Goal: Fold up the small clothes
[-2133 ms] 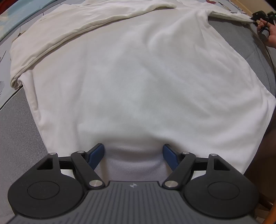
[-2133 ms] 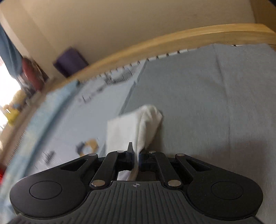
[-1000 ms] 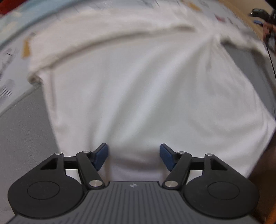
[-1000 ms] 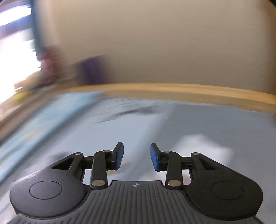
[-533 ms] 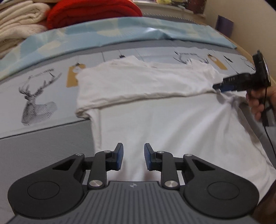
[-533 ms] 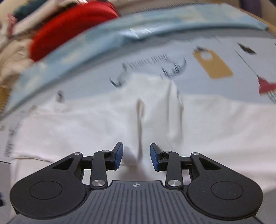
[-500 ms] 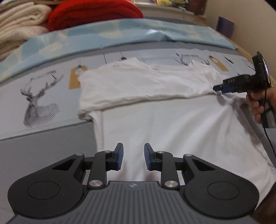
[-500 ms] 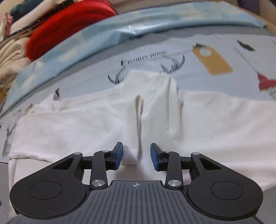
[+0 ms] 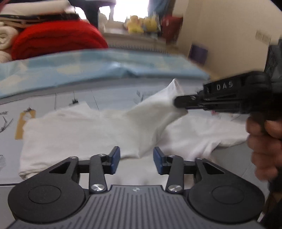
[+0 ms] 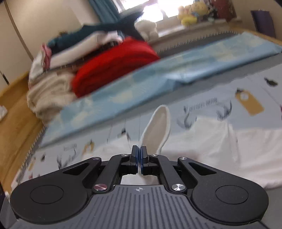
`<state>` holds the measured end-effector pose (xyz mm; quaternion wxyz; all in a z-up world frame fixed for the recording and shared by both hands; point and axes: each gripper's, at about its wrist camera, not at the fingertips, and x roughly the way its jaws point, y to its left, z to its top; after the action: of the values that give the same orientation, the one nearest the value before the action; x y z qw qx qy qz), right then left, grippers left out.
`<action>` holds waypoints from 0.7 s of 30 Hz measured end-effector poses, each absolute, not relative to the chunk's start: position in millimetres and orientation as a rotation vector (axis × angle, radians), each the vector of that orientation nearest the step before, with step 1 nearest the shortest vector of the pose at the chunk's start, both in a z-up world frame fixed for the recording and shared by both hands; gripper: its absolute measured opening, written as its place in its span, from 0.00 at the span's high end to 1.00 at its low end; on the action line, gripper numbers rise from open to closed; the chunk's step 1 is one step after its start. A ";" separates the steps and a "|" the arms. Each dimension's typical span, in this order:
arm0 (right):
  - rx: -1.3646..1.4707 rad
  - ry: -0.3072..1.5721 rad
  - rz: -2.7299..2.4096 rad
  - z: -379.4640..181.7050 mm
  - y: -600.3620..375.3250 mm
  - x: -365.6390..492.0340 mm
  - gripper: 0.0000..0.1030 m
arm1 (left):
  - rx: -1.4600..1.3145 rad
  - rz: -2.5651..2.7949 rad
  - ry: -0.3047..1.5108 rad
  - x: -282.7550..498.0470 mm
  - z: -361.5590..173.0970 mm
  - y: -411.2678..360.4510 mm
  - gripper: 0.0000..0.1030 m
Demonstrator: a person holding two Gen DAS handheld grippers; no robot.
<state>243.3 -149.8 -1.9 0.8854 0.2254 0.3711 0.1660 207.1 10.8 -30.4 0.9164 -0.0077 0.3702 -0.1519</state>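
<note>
My right gripper [image 10: 139, 159]: jaws clenched on sleeve of white shirt [image 9: 91, 130], sleeve lifted off bed [image 9: 52, 98]. Rest of shirt flat on bed sheet. My left gripper [image 9: 136, 159] above shirt's near part, jaws opening, pads not pinching cloth. Red blanket [image 9: 56, 38] piled far behind.

Red blanket [image 9: 58, 37], yellow plush toys [image 10: 191, 12]

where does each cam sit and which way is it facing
Left wrist: on the left gripper, jaws opening, facing across the white shirt; the right gripper and hand show.
Right wrist: on the right gripper, shut on the shirt's lifted edge, facing the red blanket.
Shared: shirt, red blanket, right gripper.
</note>
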 end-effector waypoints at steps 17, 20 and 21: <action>0.440 0.914 0.513 1.2 -128.5 260.6 0.94 | 0.039 -0.301 0.684 248.3 -45.6 -12.3 0.95; 0.397 0.908 0.408 1.2 -134.9 266.2 0.68 | 0.017 -0.218 0.729 256.2 -48.8 20.2 0.95; 0.379 0.919 0.356 -1.8 -138.8 269.7 0.67 | 0.002 -0.177 0.746 258.7 -49.8 38.0 0.96</action>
<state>269.7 -138.8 -1.8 0.8639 0.1809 0.4383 0.1698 258.7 38.0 -49.8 0.9274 0.0010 0.3639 -0.0863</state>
